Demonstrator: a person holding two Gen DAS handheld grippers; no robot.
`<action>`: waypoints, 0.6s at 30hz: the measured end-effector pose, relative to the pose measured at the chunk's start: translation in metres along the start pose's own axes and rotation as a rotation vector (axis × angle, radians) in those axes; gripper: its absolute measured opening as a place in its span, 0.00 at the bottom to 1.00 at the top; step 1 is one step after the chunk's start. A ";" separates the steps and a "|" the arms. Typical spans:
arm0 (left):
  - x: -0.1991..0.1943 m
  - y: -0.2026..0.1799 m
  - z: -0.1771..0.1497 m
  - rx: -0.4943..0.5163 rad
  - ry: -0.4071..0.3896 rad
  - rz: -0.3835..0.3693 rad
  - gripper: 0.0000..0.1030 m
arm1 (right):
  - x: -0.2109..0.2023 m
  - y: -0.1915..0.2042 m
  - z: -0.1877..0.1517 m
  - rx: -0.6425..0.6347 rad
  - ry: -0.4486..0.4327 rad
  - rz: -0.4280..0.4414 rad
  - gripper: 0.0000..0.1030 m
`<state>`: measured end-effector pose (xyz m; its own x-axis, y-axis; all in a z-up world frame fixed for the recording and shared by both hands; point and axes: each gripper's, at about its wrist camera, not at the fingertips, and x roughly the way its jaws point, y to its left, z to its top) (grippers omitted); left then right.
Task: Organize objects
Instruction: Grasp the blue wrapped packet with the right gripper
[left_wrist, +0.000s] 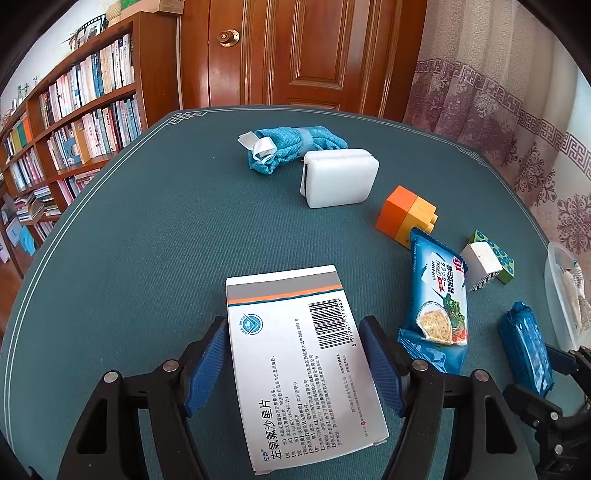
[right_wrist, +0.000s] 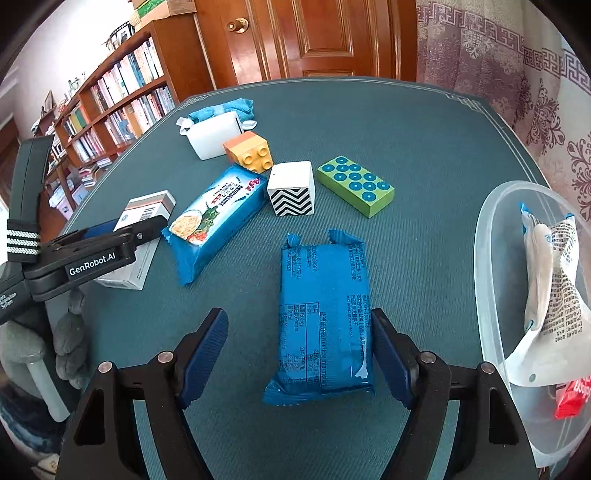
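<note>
Two packets already lay in the clear bin (right_wrist: 495, 258); most items remained on the surface (right_wrist: 424, 129). The left gripper (left_wrist: 295, 365) clasped the medicine box (left_wrist: 295, 354); the right gripper (right_wrist: 299, 354) straddled the blue packet (right_wrist: 321, 317), fingers apart.

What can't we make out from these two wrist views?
- Clear tub: right wrist view, near side cut off by the frame edge; the white packet hides what lies under it.
- Red packet: same view, only a corner shows.
- Medicine box: left wrist view, whether the left claw pads press it is unclear.
- Towel: right wrist view, mostly behind the white sponge.
</note>
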<state>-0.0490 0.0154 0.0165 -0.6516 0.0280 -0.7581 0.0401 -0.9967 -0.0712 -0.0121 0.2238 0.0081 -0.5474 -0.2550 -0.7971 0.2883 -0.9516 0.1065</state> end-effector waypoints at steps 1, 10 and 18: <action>0.000 0.000 0.000 0.000 0.000 0.000 0.72 | 0.001 -0.001 0.001 0.010 -0.005 -0.004 0.75; 0.000 -0.002 0.000 0.011 -0.007 -0.010 0.69 | 0.008 0.008 0.003 -0.032 -0.049 -0.166 0.58; -0.001 -0.006 0.000 0.019 -0.013 -0.015 0.68 | 0.004 0.011 -0.003 -0.032 -0.081 -0.186 0.44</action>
<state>-0.0485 0.0213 0.0176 -0.6621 0.0418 -0.7483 0.0160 -0.9974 -0.0699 -0.0089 0.2123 0.0046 -0.6546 -0.0898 -0.7506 0.2007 -0.9779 -0.0581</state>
